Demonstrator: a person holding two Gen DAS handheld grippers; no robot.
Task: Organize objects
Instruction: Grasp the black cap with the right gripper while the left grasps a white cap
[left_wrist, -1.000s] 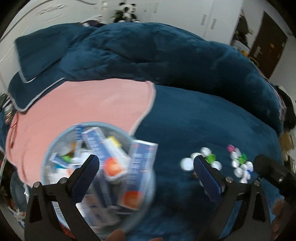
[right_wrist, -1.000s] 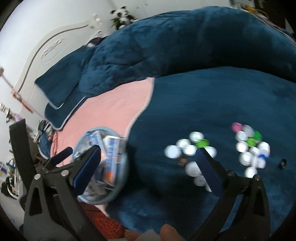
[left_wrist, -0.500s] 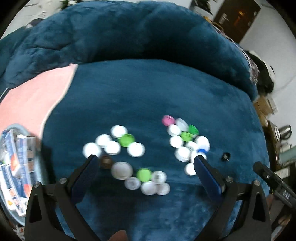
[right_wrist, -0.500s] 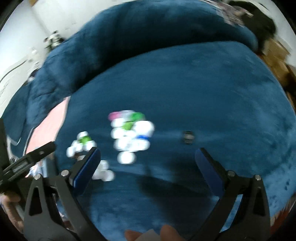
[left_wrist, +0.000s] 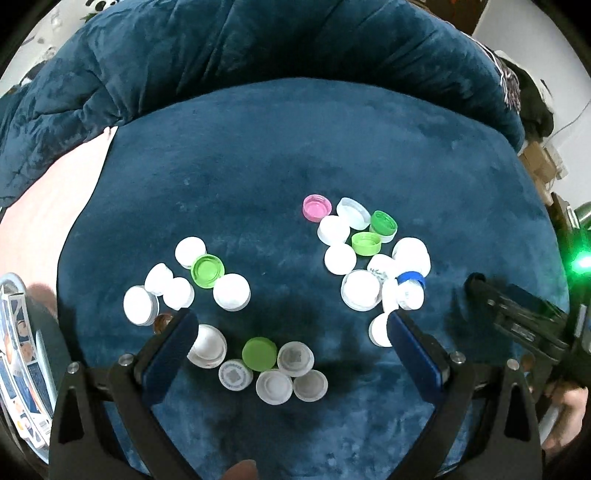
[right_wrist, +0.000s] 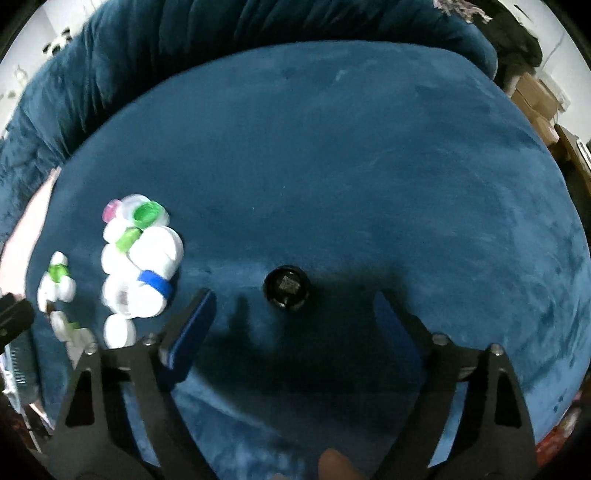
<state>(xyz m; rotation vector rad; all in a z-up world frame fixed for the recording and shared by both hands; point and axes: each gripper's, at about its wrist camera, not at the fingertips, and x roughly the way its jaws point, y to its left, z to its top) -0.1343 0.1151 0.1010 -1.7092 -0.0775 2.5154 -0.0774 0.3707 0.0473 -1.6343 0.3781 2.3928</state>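
Bottle caps (left_wrist: 354, 258) cluster mid-blanket (left_wrist: 295, 147); both hand-held grippers, left (left_wrist: 288, 332) and right (right_wrist: 291, 321), spread wide, grasping nothing.

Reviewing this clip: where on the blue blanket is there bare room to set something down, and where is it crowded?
Bare patches: the wide stretch of blue blanket right of and beyond the lone black cap, and the strip between the two cap groups. Crowded: the left cluster and right cluster. Both the left gripper and right gripper are open and empty.
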